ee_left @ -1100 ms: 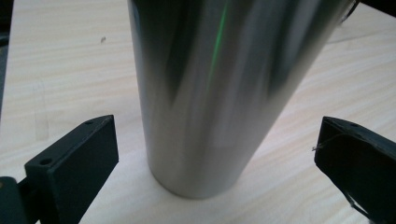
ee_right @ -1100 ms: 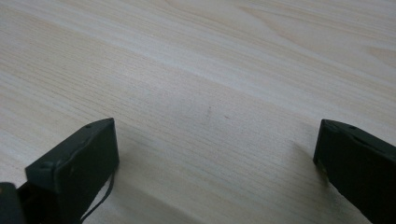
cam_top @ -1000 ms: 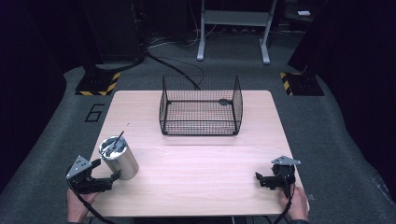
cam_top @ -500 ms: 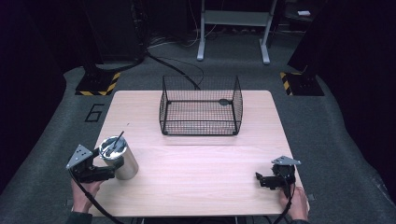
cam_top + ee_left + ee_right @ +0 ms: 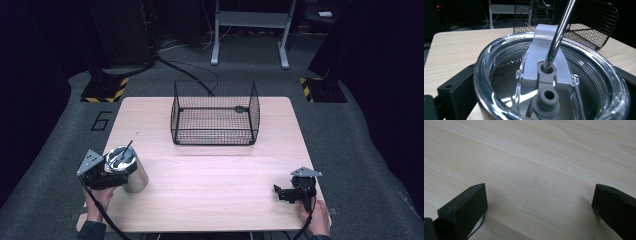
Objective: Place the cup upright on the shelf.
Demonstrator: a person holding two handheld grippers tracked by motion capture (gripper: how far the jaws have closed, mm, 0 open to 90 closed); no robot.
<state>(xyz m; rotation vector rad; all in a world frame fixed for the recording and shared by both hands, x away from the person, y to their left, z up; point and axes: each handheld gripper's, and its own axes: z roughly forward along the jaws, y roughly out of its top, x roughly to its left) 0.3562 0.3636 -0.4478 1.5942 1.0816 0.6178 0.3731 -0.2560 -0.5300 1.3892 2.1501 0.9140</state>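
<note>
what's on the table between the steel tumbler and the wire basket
Nothing. In the high view, bare wood of the table runs from the steel tumbler at the left gripper up to the wire basket.

A pale wooden table (image 5: pixel 210 185) carries a steel tumbler (image 5: pixel 131 175) and a wire basket (image 5: pixel 215 120).

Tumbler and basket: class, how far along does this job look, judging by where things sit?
Early. Done: the left gripper has its jaws around the steel tumbler, lid and straw in place. In hand: the tumbler stands at the table's near left. Left: probably carrying it to the wire basket, which holds nothing. The right gripper rests open.
</note>
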